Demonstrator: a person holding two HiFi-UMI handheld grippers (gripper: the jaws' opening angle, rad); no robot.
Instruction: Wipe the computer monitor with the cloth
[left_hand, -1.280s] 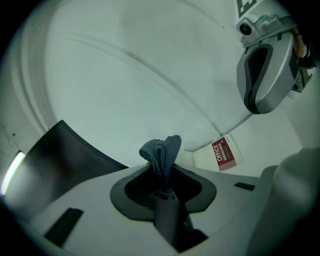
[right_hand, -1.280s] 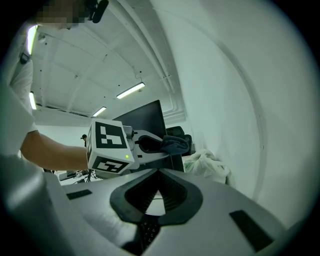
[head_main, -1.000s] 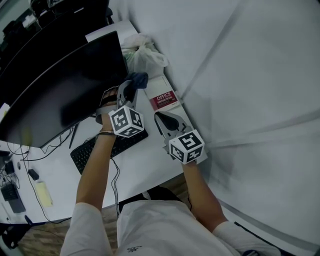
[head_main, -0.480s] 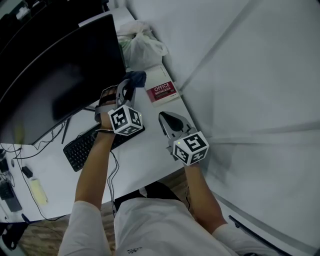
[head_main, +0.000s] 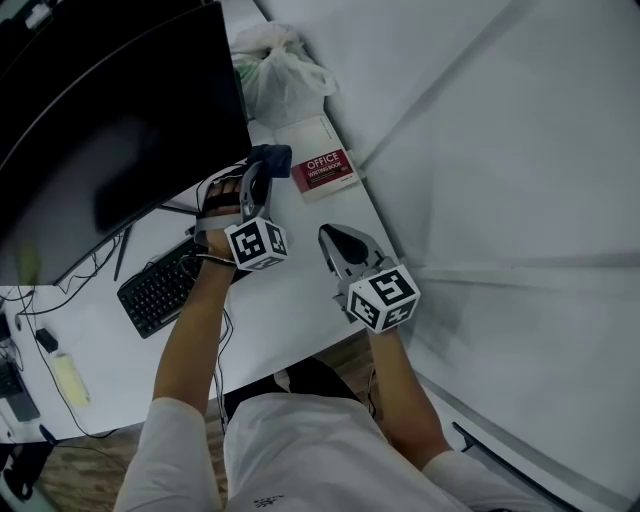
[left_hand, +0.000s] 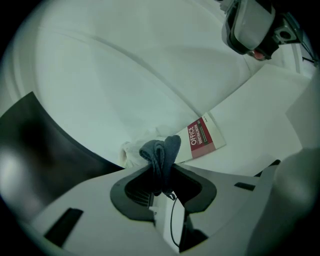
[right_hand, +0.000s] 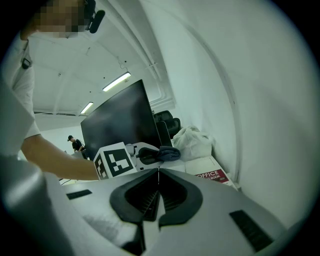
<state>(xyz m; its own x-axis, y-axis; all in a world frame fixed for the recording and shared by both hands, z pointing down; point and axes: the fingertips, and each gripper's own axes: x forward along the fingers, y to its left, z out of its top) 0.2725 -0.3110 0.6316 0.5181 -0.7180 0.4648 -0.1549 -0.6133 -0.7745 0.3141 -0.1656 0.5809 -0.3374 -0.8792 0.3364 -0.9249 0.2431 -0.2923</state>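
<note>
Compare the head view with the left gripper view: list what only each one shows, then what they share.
Only the head view: the keyboard and the person's arms. Only the left gripper view: the left gripper's jaws closed on the cloth, seen close. Both: the cloth, the red book, the white bag and the dark monitor.

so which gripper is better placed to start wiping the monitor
Left. The left gripper is shut on the dark blue cloth, right beside the black monitor screen; the right gripper is shut, empty and farther back.
</note>
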